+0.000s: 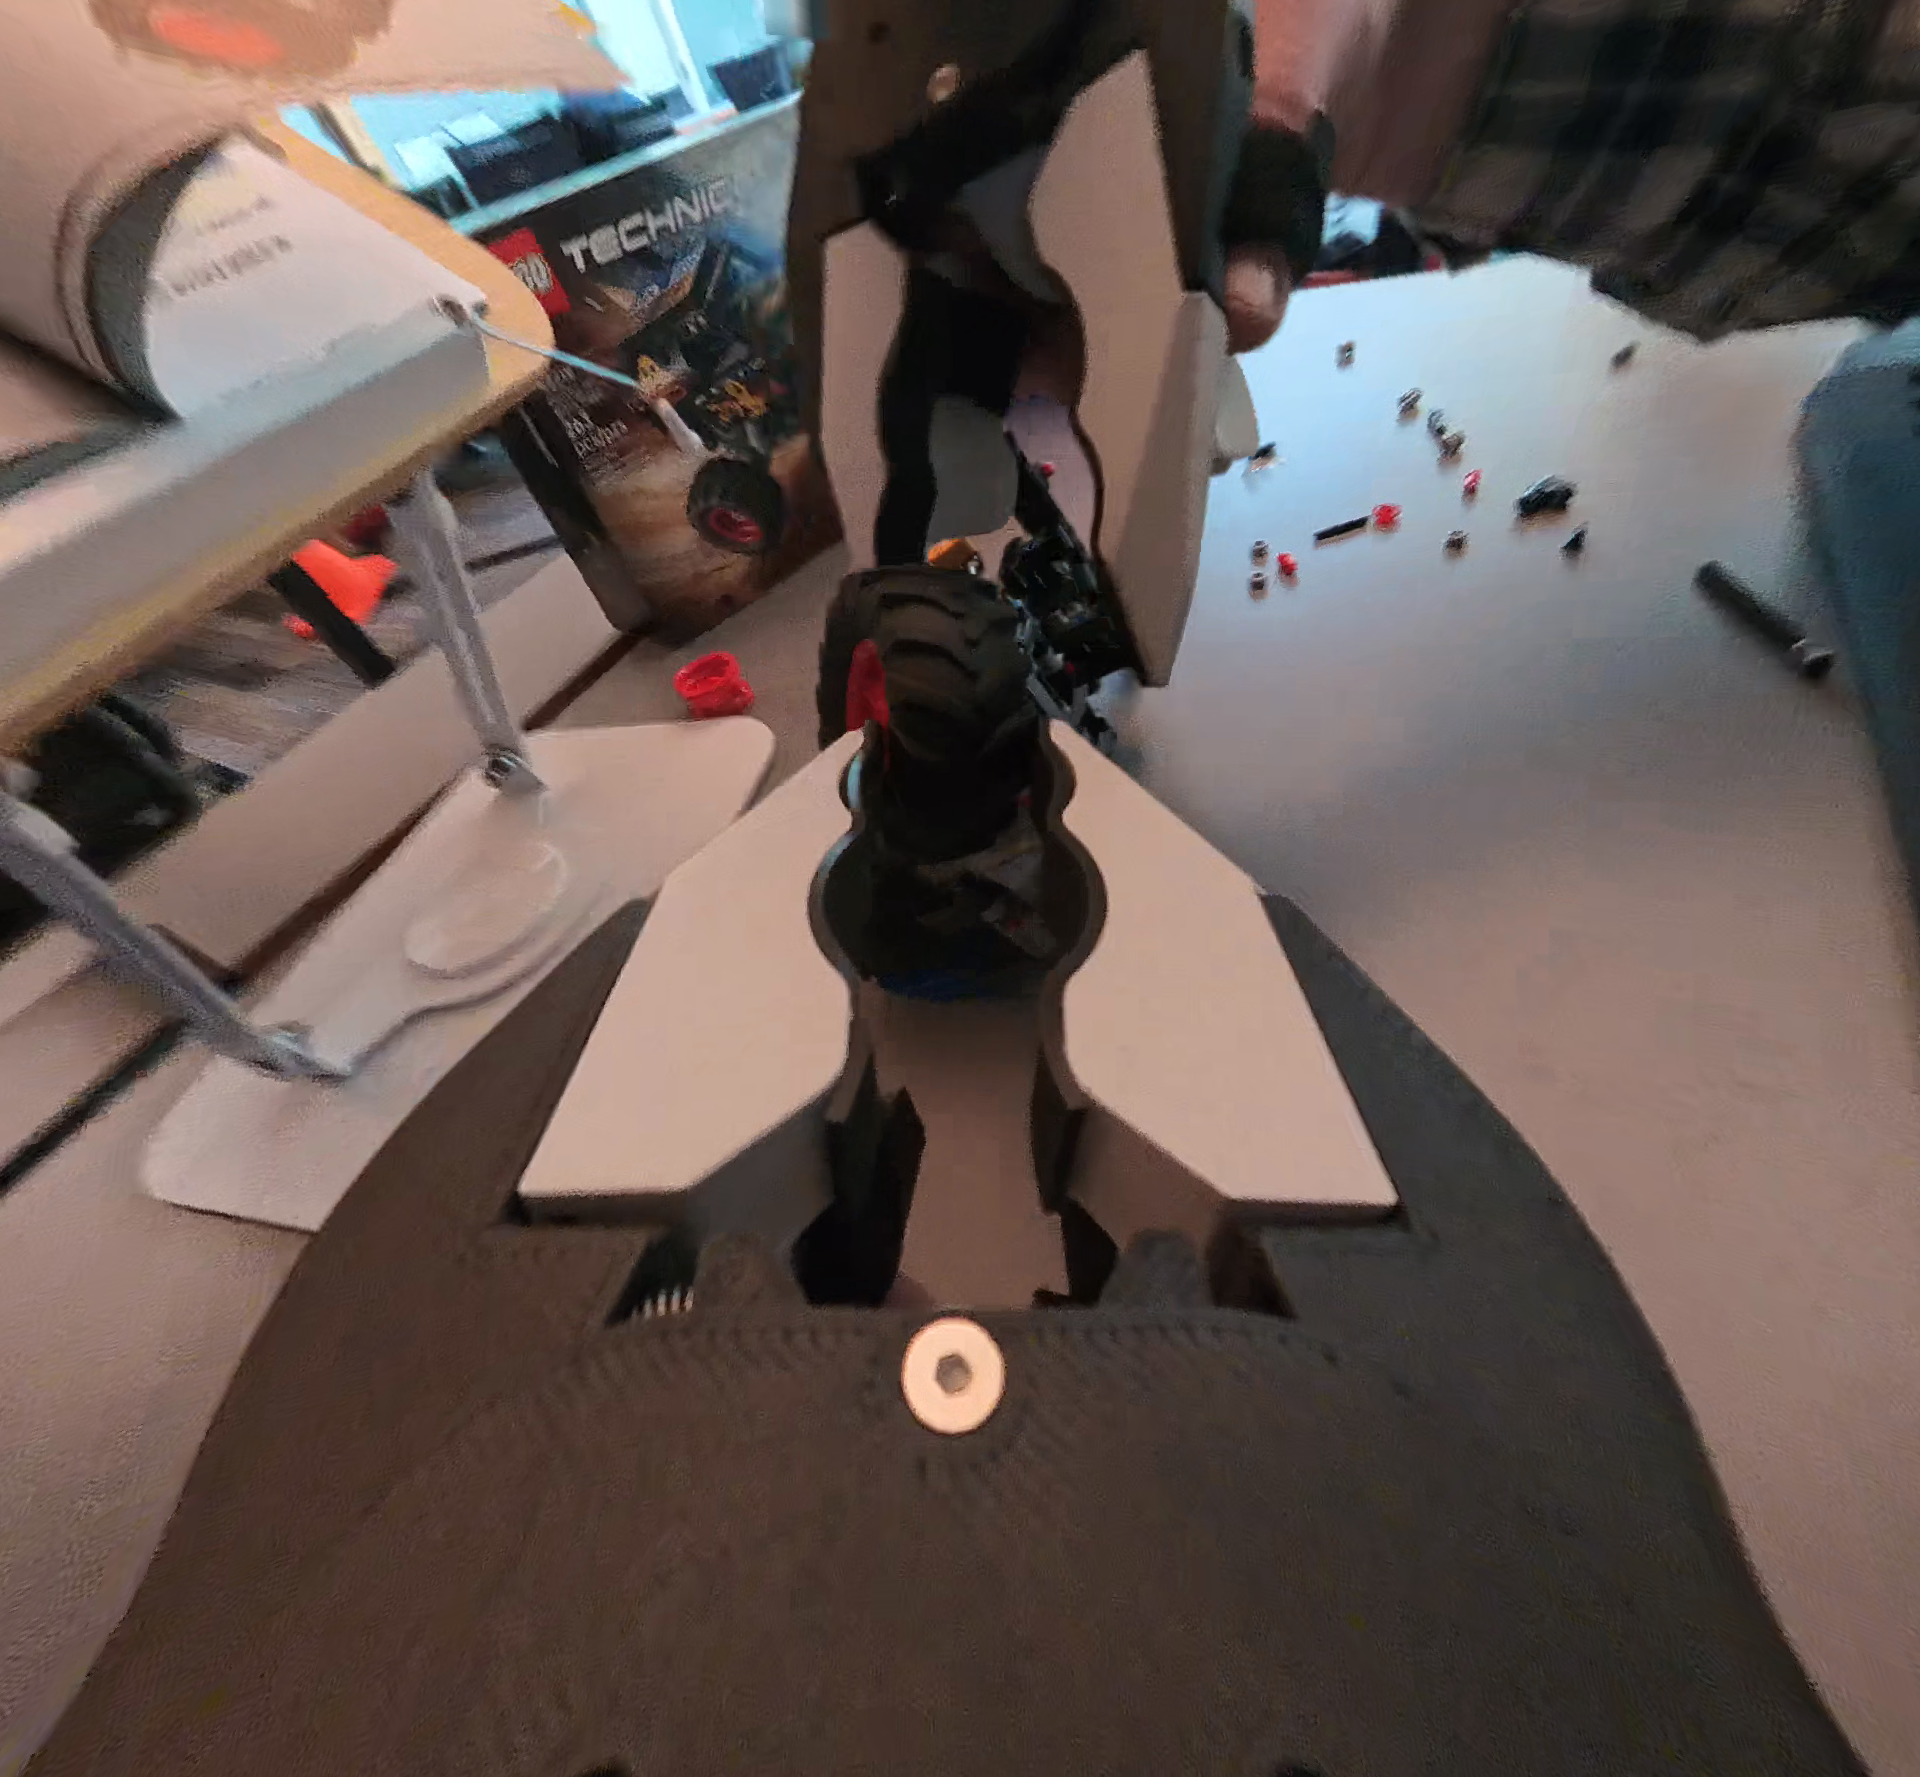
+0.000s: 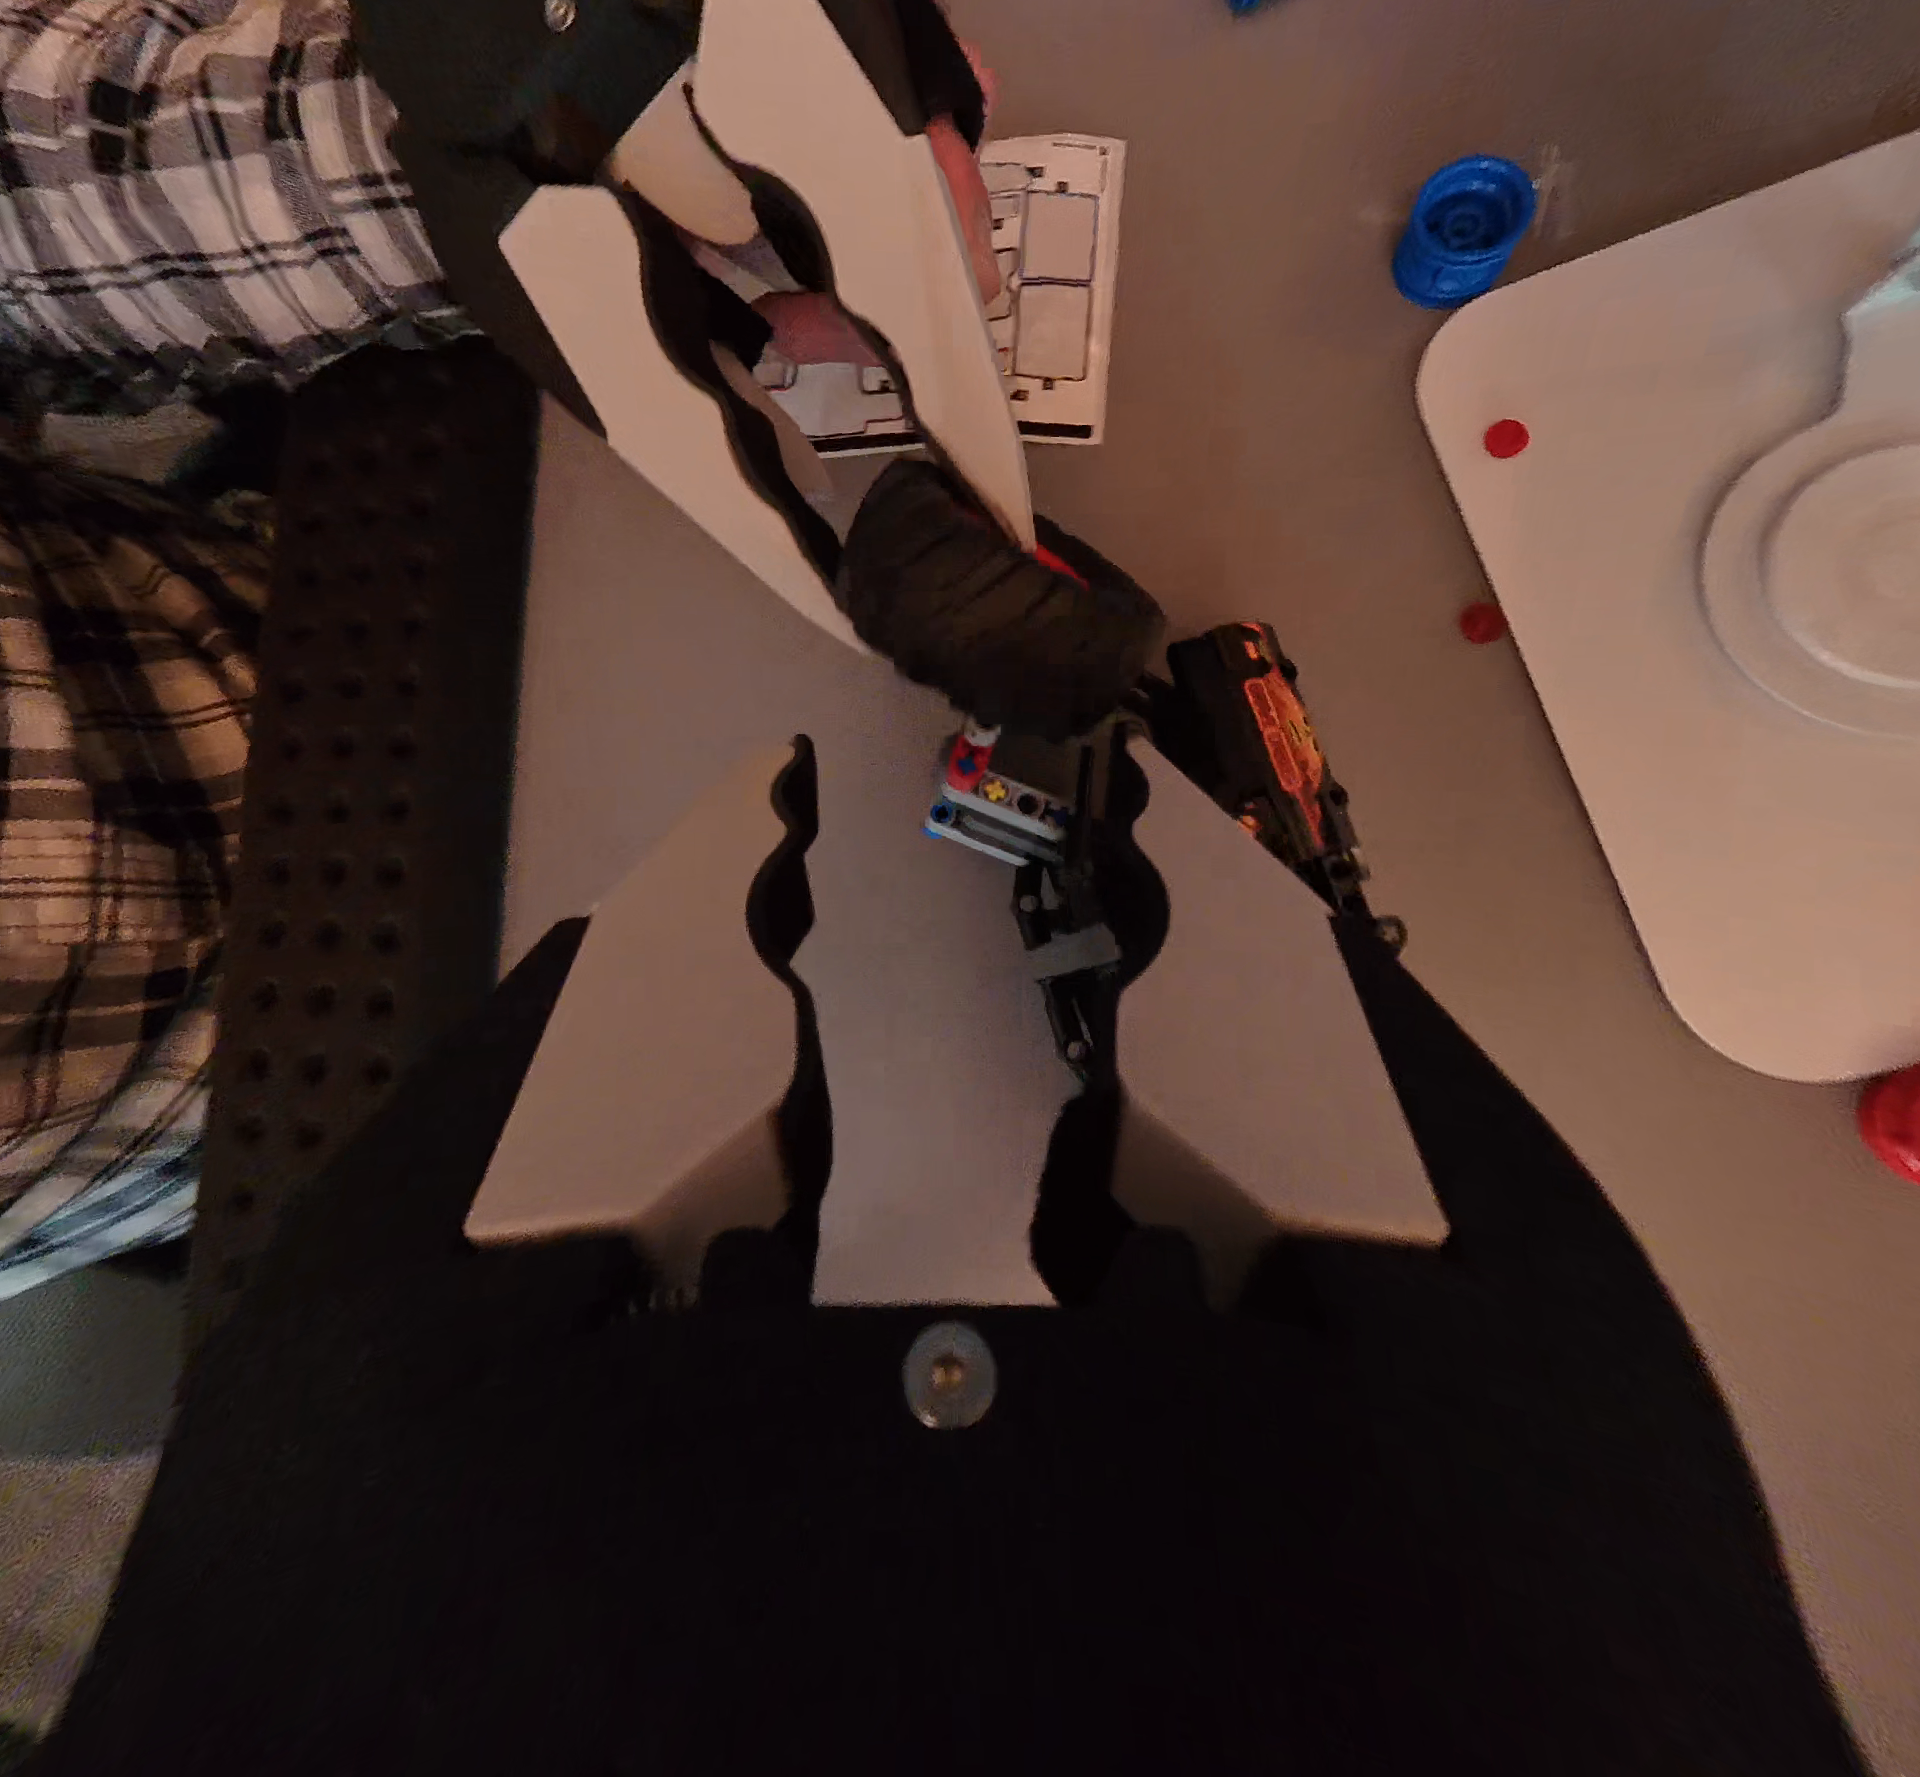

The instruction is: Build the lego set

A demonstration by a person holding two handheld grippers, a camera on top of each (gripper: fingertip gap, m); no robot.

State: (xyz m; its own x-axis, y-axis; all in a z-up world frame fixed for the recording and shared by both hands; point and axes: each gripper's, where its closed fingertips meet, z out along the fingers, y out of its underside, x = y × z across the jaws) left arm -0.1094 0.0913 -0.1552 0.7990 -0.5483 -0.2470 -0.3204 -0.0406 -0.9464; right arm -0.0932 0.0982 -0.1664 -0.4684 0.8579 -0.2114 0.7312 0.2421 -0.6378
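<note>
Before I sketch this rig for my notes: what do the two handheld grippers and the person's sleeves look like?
Both grippers, left and right, have black textured printed bodies, flat white wedge-shaped fingers with wavy black inner pads, and a round silver bolt centred on the base. The person wears a grey-and-white plaid sleeve.

A black knobby tire [image 1: 930, 688] with a red hub stood on edge against the partly built black-and-orange lego vehicle [image 2: 1262, 751]. Just beside the tire, the vehicle's grey and blue frame end [image 2: 992, 808] pointed away from its orange-stickered body.
</note>
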